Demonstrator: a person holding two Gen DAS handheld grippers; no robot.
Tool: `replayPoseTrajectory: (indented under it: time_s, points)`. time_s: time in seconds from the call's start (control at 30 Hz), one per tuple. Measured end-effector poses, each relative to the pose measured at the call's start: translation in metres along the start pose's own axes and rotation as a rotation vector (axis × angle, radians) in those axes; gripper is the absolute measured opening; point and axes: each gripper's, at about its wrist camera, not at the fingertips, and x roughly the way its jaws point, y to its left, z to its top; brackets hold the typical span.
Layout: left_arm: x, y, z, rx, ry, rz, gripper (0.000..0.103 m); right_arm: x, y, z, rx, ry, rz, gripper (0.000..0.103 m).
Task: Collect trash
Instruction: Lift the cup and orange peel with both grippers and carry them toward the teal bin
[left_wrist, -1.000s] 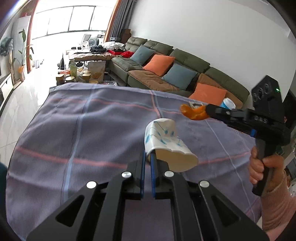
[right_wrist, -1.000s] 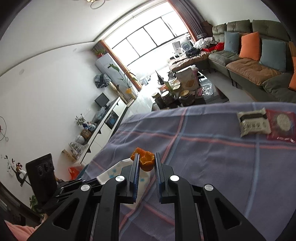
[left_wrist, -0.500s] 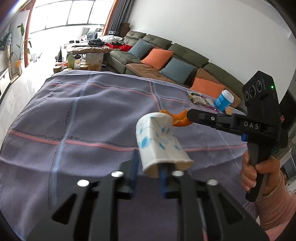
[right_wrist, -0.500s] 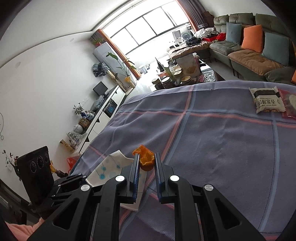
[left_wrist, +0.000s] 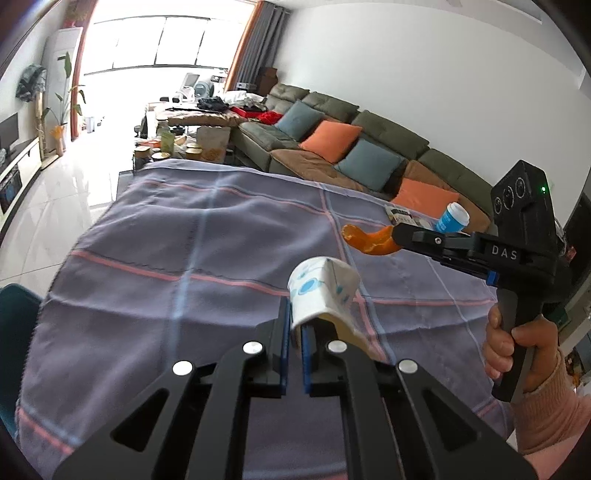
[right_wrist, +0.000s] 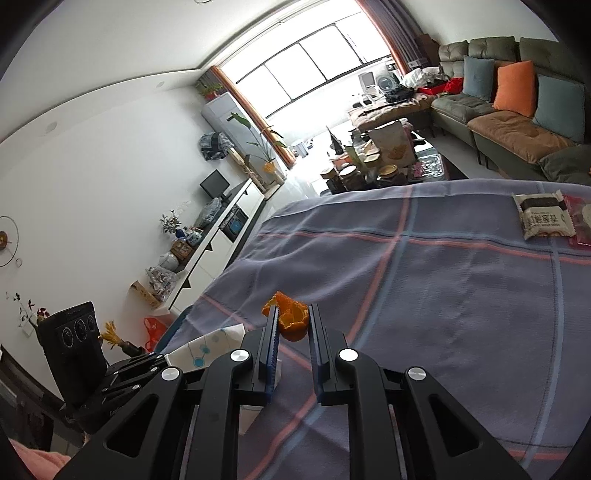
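Your left gripper (left_wrist: 294, 334) sits low in the middle of the left wrist view, its jaws pressed together on the rim of a crushed paper cup (left_wrist: 322, 295). The cup is white with blue dots and lines, and it tilts up and to the right above the jaws, clear of the cloth (left_wrist: 184, 258). In the right wrist view the same cup (right_wrist: 207, 350) shows at lower left, poking out from the left gripper's black body.

Your right gripper (right_wrist: 291, 325) pinches a curl of orange peel (right_wrist: 290, 320) between its blue-lined jaws, low in the middle of that frame. From the left wrist view the peel (left_wrist: 369, 242) hangs at the tip of the right gripper (left_wrist: 397, 236), right of centre and above the cup, also lifted off the cloth. Your hand (left_wrist: 517, 341) grips the right gripper's handle at the right edge, with a pink sleeve (left_wrist: 550, 413) below it.

The surface is covered by a purple checked cloth with pink and blue lines. At its far right a white snack packet (right_wrist: 545, 218) lies flat, touching a red packet (right_wrist: 581, 221) beside it. A blue-and-white cup (left_wrist: 452, 218) stands near the packets, just behind the right gripper's arm. A green sofa (left_wrist: 388, 147) with orange and blue cushions fills the upper right.
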Motion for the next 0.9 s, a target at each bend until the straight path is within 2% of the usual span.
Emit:
replayPoseTrajectory:
  time_s: [0.4,0.9]
  points:
    - [-0.044,0.023,-0.013,-0.046,-0.053,0.04,0.007,0.015,0.031,-0.01,-0.034,0.027,0.072,0.016]
    - [-0.079,0.051,-0.025,-0.111,-0.088,0.091,0.007,0.035,0.064,-0.018,-0.079,0.066,0.126,0.016]
